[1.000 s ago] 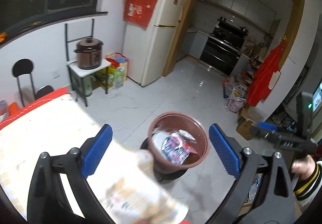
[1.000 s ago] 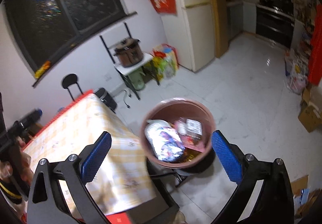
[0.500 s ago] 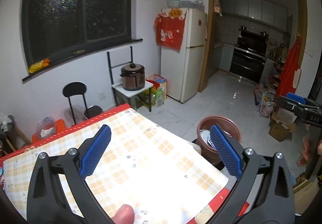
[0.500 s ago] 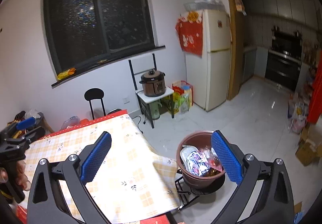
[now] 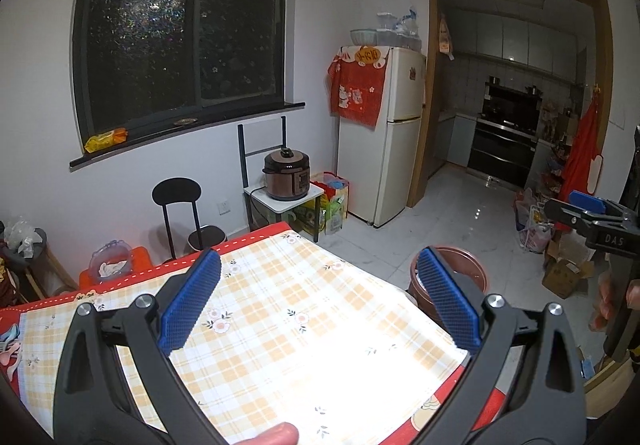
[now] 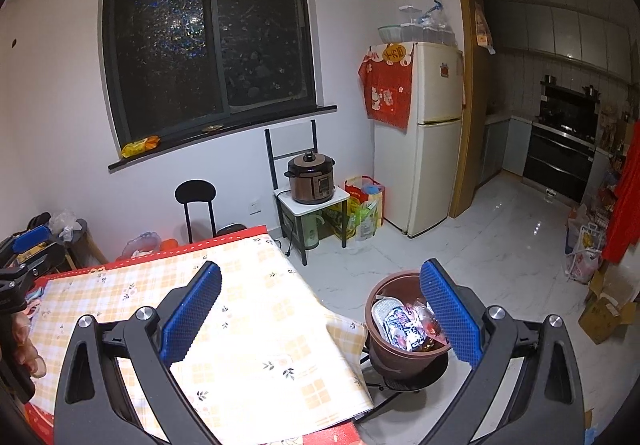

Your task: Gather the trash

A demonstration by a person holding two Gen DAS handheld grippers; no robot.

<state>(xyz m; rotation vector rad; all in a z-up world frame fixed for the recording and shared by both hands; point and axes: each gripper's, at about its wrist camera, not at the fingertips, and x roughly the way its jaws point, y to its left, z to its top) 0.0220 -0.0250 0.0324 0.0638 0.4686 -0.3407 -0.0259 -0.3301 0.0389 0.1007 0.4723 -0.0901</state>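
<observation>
A brown trash bin (image 6: 396, 359) stands on a black stand on the floor, just past the table's right corner. Crumpled wrappers (image 6: 400, 323) fill it. My right gripper (image 6: 320, 315) is open and empty, held above the yellow checked tablecloth (image 6: 256, 325), with its right finger overlapping the bin. My left gripper (image 5: 318, 303) is also open and empty over the same tablecloth (image 5: 288, 361). In the left wrist view the bin (image 5: 474, 269) shows only partly behind the right finger. No loose trash shows on the cloth.
A black chair (image 6: 196, 193) and a pressure cooker (image 6: 312, 177) on a small stand line the far wall. A fridge (image 6: 428, 141) stands beside the kitchen doorway. Bags (image 6: 366, 205) and cardboard boxes (image 6: 608, 309) sit on the white floor.
Both grippers have pulled back and tilted up from directly above the bin. The table and room now fill the views, and the bin sits at the lower right.
</observation>
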